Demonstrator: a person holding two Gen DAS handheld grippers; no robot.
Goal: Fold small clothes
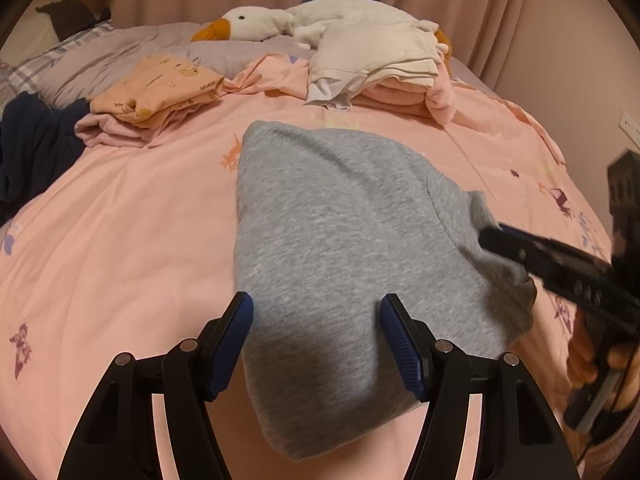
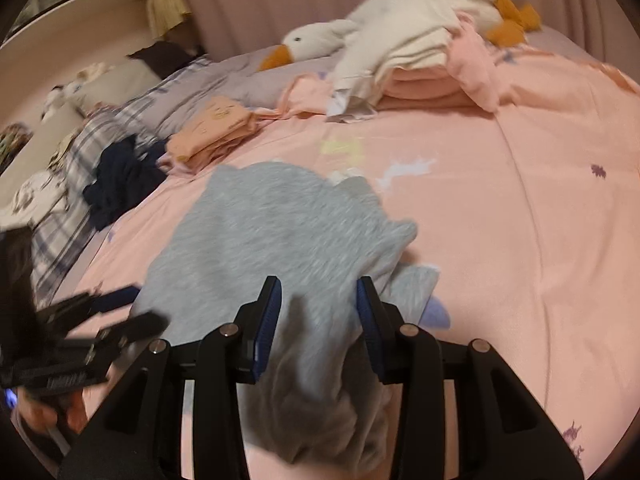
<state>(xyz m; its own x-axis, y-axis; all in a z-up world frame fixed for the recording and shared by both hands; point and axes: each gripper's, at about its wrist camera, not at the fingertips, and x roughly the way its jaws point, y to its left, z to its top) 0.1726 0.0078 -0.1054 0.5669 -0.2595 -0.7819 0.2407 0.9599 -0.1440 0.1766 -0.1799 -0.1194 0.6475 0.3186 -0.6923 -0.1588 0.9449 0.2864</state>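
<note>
A grey sweatshirt-like garment (image 1: 340, 220) (image 2: 260, 232) lies partly folded on the pink bedcover (image 1: 120, 220). My left gripper (image 1: 316, 304) stands open over its near end, and the cloth runs between the two blue pads. From the right wrist view, the left gripper (image 2: 136, 308) sits at the garment's left edge. My right gripper (image 2: 318, 284) is shut on a bunch of grey fabric, which hangs down between its fingers. In the left wrist view the right gripper (image 1: 488, 236) has the garment's right edge, lifted a little off the bed.
At the head of the bed lies a white plush goose (image 1: 256, 24). Below it are a folded orange garment (image 1: 160, 88), a stack of cream and pink clothes (image 1: 380, 68) and a dark navy garment (image 1: 32, 148). A hand (image 1: 588, 356) holds the right gripper.
</note>
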